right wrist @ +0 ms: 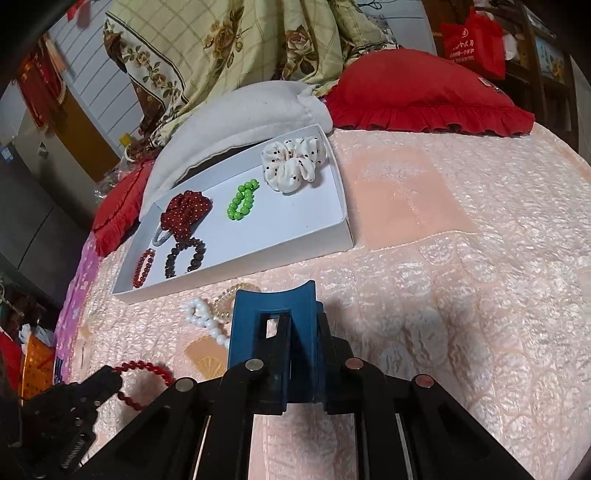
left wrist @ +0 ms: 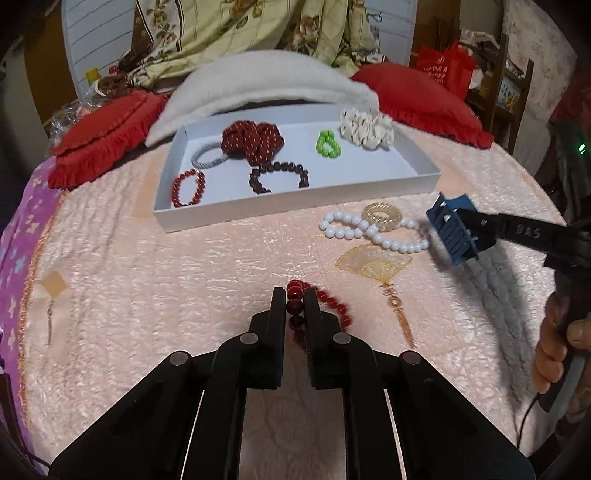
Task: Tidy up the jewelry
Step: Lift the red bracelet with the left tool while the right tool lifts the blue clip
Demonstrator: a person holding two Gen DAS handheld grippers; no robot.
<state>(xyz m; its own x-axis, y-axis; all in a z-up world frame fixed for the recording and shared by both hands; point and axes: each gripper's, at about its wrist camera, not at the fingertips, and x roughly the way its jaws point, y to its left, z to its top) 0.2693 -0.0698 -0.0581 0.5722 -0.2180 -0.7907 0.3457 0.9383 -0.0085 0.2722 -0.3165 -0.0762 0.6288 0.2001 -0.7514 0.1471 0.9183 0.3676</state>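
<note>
My left gripper (left wrist: 294,297) is shut on a red bead bracelet (left wrist: 334,301), whose strand trails off to the right above the pink bedspread. My right gripper (right wrist: 302,317) is shut on a blue hair claw clip (right wrist: 273,314), also seen from the left wrist as the blue hair claw clip (left wrist: 456,230) held near a white bead necklace (left wrist: 373,232) and a clear coil hair tie (left wrist: 380,213). The white tray (left wrist: 236,210) behind holds a dark red scrunchie (left wrist: 253,140), a grey hair tie (left wrist: 205,155), a small red bracelet (left wrist: 188,188), a brown bead bracelet (left wrist: 280,175), a green bead bracelet (left wrist: 327,144) and a cream scrunchie (left wrist: 365,127).
Red frilled pillows (left wrist: 107,144) and a white pillow (left wrist: 258,85) lie behind the tray, with a floral quilt (left wrist: 236,26) beyond. A small earring on a card (left wrist: 51,291) rests at the left of the bedspread. A person's hand (left wrist: 554,354) grips the right tool's handle.
</note>
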